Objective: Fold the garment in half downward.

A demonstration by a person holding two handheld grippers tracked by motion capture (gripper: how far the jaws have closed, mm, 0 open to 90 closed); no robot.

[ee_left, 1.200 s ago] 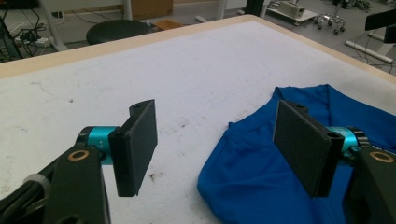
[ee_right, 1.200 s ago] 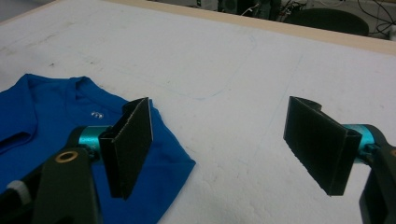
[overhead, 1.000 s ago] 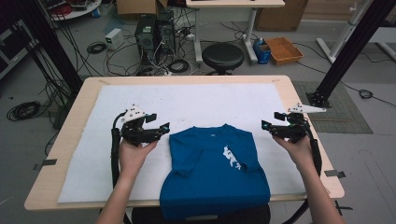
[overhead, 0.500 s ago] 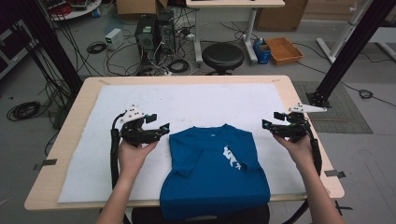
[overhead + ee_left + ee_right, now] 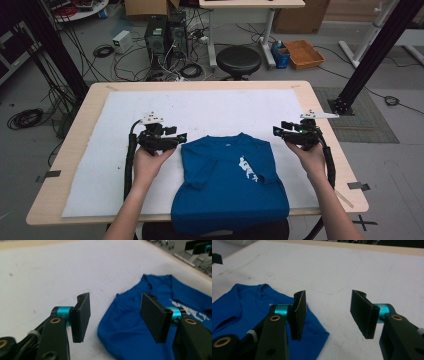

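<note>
A blue t-shirt (image 5: 230,180) with a white print lies flat at the table's near edge, collar pointing away and hem hanging over the edge. My left gripper (image 5: 182,137) sits at the shirt's left shoulder. In the left gripper view its jaws (image 5: 115,302) stand apart and have just been closing, with the blue sleeve edge (image 5: 125,332) on the cloth below the gap, untouched by the pads. My right gripper (image 5: 276,131) hovers at the right shoulder. Its jaws (image 5: 328,297) have also been closing, still apart over the white cloth, the shirt's corner (image 5: 319,336) beside the left jaw.
A white cloth (image 5: 225,107) covers most of the wooden table (image 5: 200,85). Behind the table stand a black stool (image 5: 239,60), computer towers (image 5: 165,32) and loose cables. A black frame post (image 5: 372,55) rises at the right.
The left gripper has slid a little toward the shirt's left shoulder and lower. The right hand has kept its place.
</note>
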